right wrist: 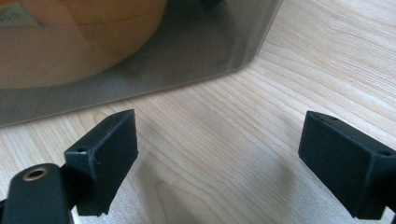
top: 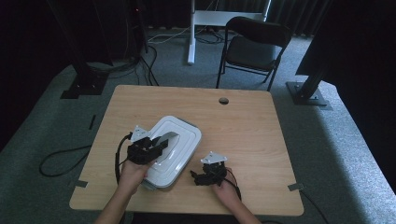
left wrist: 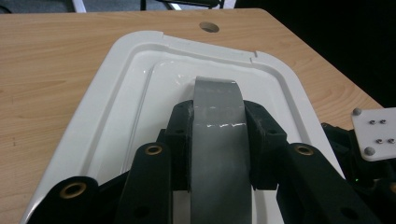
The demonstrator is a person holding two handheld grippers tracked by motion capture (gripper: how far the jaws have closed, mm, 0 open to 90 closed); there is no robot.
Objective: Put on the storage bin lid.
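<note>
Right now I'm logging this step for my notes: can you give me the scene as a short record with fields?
surface: wooden table
main item: white lidded box, see-through walls
handle: grey handle on the lid
left gripper: shut on the grey handle
right gripper: open, just above the table beside the box, holding nothing
inside box: something orange, unclear
behind table: black chair
</note>
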